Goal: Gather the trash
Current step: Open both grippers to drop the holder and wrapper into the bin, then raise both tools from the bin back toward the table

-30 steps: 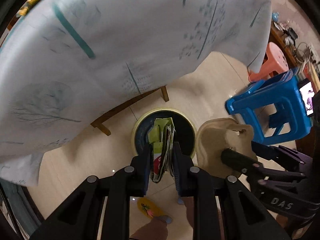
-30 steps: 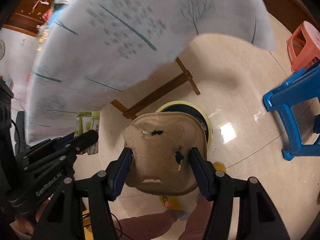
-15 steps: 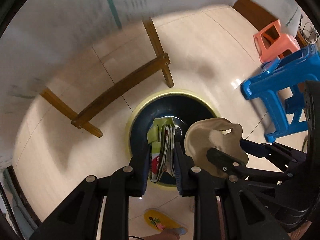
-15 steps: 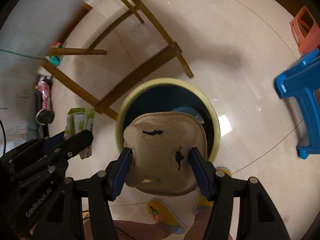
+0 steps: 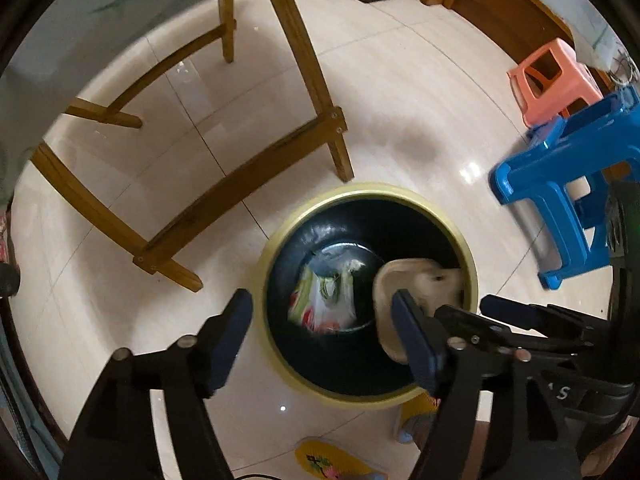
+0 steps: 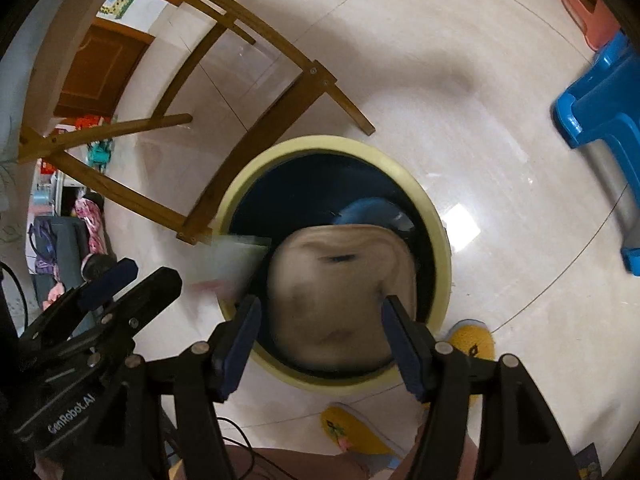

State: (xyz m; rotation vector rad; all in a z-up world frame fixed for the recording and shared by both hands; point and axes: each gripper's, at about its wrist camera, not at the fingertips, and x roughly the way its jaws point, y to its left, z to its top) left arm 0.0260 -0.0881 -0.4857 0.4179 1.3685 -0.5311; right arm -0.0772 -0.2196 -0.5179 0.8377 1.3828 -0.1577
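Observation:
A round bin (image 5: 372,190) with a yellow rim and a dark inside stands on the floor under both grippers. My left gripper (image 5: 324,338) points straight down over it, its jaws opening wide. The green and red wrapper (image 5: 324,300) is blurred, loose inside the bin below them. My right gripper (image 6: 322,340) hangs over the bin (image 6: 320,146), its jaws opening. The beige pulp tray (image 6: 336,288) is blurred between them, with a gap at the left pad. The tray (image 5: 416,280) sits over the bin's right side. A blue thing (image 6: 368,210) lies inside the bin.
Wooden table legs (image 5: 240,184) stand just behind and left of the bin, under a hanging tablecloth (image 5: 80,20). A blue stool (image 5: 560,184) and a pink stool (image 5: 552,80) are to the right. A person's feet in yellow slippers (image 6: 360,432) are beside the bin's near edge.
Both grippers have sunk from table height to just above the bin. The left jaws have sprung apart and the wrapper has dropped out. The right jaws have widened and the tray slips.

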